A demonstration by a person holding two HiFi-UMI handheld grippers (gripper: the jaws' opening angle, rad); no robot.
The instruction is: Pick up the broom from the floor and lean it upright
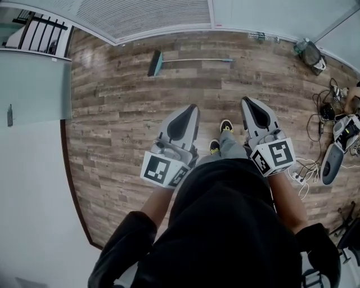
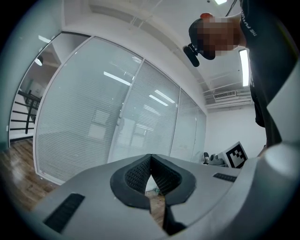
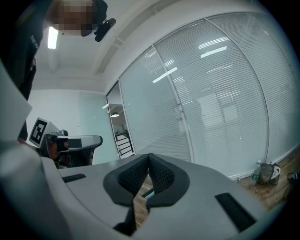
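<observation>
The broom (image 1: 185,59) lies flat on the wooden floor near the glass wall, its teal head at the left and its thin handle running right. A sliver of its teal handle (image 3: 147,192) shows through the gap under the right gripper's pads. My left gripper (image 1: 193,108) and right gripper (image 1: 246,101) are both held level in front of the person, well short of the broom, side by side. Both are shut with nothing between the pads, as the left gripper (image 2: 150,161) and right gripper (image 3: 149,160) views show.
A glass wall with blinds (image 1: 157,17) runs along the far side. At the right lie cables (image 1: 315,121), grey devices (image 1: 332,160) and a bag (image 1: 309,53). A white desk (image 1: 28,185) stands at the left. The person's shoes (image 1: 222,135) are between the grippers.
</observation>
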